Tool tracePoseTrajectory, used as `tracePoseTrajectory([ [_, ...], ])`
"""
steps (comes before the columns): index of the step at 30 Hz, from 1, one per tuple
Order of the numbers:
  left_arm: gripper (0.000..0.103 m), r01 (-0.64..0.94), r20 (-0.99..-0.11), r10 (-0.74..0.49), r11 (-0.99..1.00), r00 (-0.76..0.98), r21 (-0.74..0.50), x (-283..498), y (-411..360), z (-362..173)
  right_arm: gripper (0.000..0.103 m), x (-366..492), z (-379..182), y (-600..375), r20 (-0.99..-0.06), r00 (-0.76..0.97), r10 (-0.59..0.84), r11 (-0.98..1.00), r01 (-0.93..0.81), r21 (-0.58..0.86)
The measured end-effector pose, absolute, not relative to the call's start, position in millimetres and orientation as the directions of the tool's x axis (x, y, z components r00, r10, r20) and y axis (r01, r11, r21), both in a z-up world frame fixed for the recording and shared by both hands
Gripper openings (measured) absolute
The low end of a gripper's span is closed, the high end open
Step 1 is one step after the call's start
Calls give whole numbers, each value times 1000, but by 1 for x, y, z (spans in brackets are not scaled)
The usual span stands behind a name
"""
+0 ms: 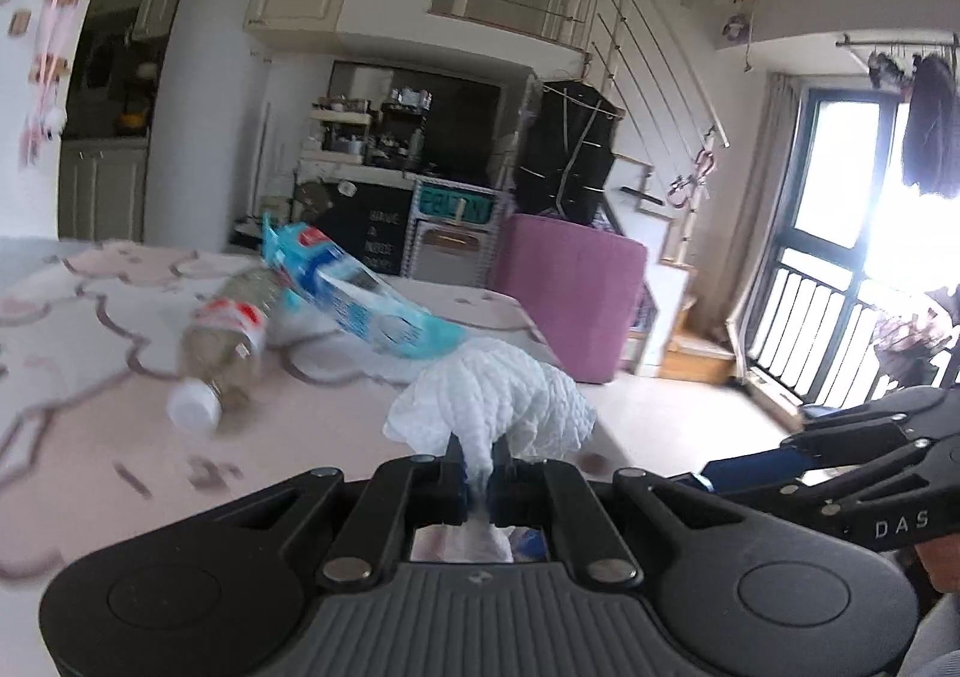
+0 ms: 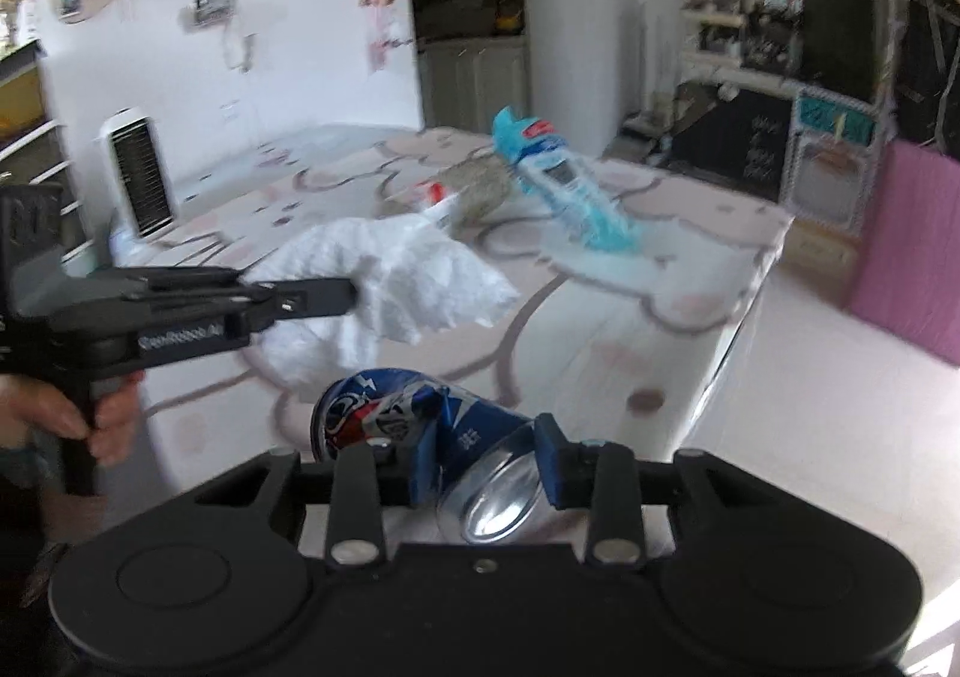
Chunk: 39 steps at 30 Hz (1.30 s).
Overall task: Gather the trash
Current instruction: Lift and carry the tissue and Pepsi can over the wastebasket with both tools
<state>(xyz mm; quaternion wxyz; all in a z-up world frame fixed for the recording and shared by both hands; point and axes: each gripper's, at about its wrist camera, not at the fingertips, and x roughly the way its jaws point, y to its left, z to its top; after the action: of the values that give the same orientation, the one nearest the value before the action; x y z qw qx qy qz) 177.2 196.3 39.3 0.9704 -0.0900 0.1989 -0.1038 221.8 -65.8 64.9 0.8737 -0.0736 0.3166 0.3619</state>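
Crushed blue metal can [image 2: 444,437] sits squeezed in the right gripper [image 2: 480,473], the left gripper [image 1: 478,473] pinches a white crumpled paper towel [image 1: 498,395], and at ten o'clock a clear plastic bottle [image 1: 225,341] and blue snack wrapper [image 1: 360,293] wait on the pink counter [image 1: 90,377].

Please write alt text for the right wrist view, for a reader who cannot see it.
The right gripper holds a crushed blue can above a pink mat. At left, the left gripper holds a white tissue. Farther back on the mat lie a plastic bottle and a blue wrapper.
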Motion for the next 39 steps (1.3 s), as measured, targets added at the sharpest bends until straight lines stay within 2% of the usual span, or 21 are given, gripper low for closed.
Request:
tracePoseTrajectory([
  [5, 6, 145, -386, -244, 952, 890, -268, 172, 178, 25, 33, 227, 52, -76, -574, 571, 587, 766, -622, 164],
  [11, 6, 54, -403, -168, 959, 900, -278, 185, 176, 15, 35, 252, 19, -81, -508, 595, 623, 778, -538, 324],
  [16, 6, -2, -413, -112, 964, 904, -265, 192, 174, 6, 47, 256, -6, -84, -465, 607, 644, 765, -502, 404],
  [20, 6, -32, -454, -98, 962, 886, -271, 199, 172, -11, 51, 251, -22, -86, -423, 632, 649, 757, -483, 439],
  [25, 5, -50, -469, -56, 976, 882, -212, 202, 165, -20, 51, 241, -32, -79, -387, 695, 606, 791, -477, 382],
  [27, 5, -58, -470, -43, 978, 882, -199, 202, 163, -22, 46, 239, -35, -78, -379, 717, 586, 806, -466, 365],
  [30, 5, -65, -461, -42, 975, 887, -212, 199, 166, -24, 43, 236, -35, -77, -367, 733, 572, 816, -466, 342],
  [32, 5, -74, -445, -32, 973, 895, -219, 196, 167, -22, 34, 233, -32, -77, -356, 738, 573, 816, -473, 331],
  [39, 5, -123, -395, 19, 963, 918, -239, 183, 174, -14, 32, 226, -25, -79, -371, 745, 554, 831, -471, 295],
])
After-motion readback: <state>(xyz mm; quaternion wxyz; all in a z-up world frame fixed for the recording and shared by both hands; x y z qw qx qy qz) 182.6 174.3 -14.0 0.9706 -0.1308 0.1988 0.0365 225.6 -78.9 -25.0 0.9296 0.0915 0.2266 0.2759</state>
